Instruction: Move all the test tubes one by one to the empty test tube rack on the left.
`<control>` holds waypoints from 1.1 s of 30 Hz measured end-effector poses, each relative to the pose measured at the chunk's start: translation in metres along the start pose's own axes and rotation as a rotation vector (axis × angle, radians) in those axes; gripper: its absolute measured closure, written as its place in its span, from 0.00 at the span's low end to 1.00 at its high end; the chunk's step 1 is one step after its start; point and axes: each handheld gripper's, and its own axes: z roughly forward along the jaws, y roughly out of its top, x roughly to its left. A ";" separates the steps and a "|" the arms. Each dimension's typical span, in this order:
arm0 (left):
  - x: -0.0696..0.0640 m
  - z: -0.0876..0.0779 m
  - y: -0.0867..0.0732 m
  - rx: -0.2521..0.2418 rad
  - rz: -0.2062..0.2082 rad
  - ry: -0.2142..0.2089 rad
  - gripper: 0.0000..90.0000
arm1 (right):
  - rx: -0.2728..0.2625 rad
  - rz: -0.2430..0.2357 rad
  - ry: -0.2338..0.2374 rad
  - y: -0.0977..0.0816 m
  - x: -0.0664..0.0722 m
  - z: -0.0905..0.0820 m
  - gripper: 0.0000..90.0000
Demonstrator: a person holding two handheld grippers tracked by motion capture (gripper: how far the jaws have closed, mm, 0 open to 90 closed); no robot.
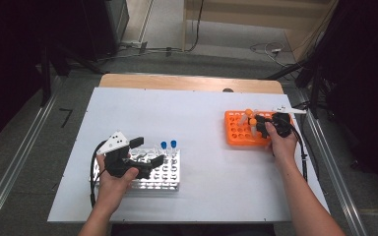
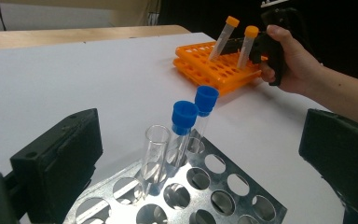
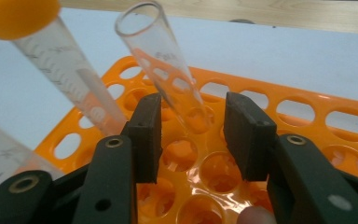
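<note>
My right gripper (image 1: pixel 257 126) is over the orange rack (image 1: pixel 236 136). In the right gripper view its jaws (image 3: pixel 196 106) stand on either side of the foot of an uncapped clear tube (image 3: pixel 165 56), which leans in the orange rack (image 3: pixel 307 112); a gap shows on both sides, so it is open. An orange-capped tube (image 3: pixel 70 74) leans to its left. My left gripper (image 1: pixel 147 151) hovers wide open over the metal rack (image 1: pixel 170 181). That metal rack (image 2: pixel 242 205) holds two blue-capped tubes (image 2: pixel 184 116) (image 2: pixel 206 99) and an uncapped tube (image 2: pixel 154 149).
The racks sit on a white board (image 1: pixel 202 118) over a wooden table (image 1: pixel 187 81). Two orange-capped tubes (image 2: pixel 232 22) (image 2: pixel 251 31) stand slanted in the orange rack (image 2: pixel 214 70). The person's hand (image 2: pixel 289 60) is beside them. A broad bare stretch of board lies between the racks.
</note>
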 end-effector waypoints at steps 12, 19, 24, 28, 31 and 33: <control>-0.001 0.002 -0.001 0.009 -0.004 0.002 0.00 | -0.037 -0.015 -0.079 0.001 0.004 0.001 0.75; -0.001 0.001 -0.001 0.005 -0.004 0.003 0.00 | -0.054 -0.015 -0.062 0.000 0.006 0.003 0.81; 0.000 0.000 -0.001 0.001 -0.005 0.005 0.00 | -0.078 -0.025 -0.072 0.002 0.007 -0.001 0.82; -0.001 0.000 -0.001 0.002 -0.004 0.005 0.00 | -0.105 -0.020 -0.070 0.005 0.007 -0.007 0.82; -0.002 0.001 -0.001 0.000 -0.003 0.003 0.00 | -0.123 -0.022 -0.068 0.007 0.008 -0.012 0.82; -0.002 0.001 0.000 0.002 -0.001 0.004 0.00 | -0.138 -0.024 -0.069 0.009 0.009 -0.017 0.82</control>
